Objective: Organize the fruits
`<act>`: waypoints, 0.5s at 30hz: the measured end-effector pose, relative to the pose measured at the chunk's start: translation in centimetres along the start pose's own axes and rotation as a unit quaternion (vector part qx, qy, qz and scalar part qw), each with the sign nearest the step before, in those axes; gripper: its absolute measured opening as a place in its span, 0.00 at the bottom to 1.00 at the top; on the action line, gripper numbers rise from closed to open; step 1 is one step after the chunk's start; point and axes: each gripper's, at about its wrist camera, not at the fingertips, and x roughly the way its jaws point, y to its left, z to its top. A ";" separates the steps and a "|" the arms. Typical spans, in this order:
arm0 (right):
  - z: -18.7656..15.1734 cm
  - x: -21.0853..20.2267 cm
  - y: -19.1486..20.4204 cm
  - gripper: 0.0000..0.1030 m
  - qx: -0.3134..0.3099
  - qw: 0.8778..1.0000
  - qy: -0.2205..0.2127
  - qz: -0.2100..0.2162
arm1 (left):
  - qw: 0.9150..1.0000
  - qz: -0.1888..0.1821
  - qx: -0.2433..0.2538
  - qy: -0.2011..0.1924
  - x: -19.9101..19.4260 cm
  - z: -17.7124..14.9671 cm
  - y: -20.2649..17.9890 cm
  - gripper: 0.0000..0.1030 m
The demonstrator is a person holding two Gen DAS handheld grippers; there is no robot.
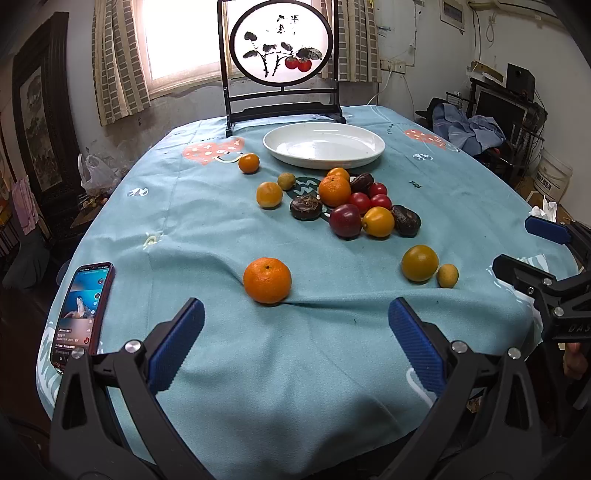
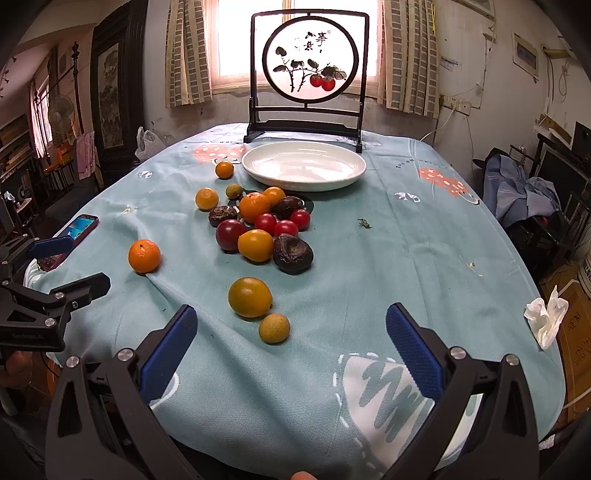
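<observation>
Jaws of both the left gripper and right gripper gape empty over the near bench, where the mandarin, probably light and soft-skinned, wants gentle side-to-side holding.

Non-task stuff: phone lit, face up at tabletop left edge on teal cloth, framed round persimmon painting screen upright at far edge before curtained window, crumpled tissue at right edge, clothes pile beyond.
</observation>
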 end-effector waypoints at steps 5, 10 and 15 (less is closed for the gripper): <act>0.0 0.0 0.0 0.99 0.000 1.000 -0.002 0.001 | 1.000 0.000 -0.002 0.001 0.0 0.0 0.0 0.98; -0.1 0.0 0.0 0.99 -0.001 1.000 -0.001 0.001 | 1.000 0.001 0.000 -0.001 0.0 -0.1 0.2 0.98; -0.1 0.0 0.1 0.99 0.000 1.000 0.000 0.002 | 1.000 0.001 -0.001 0.000 0.0 -0.2 0.1 0.98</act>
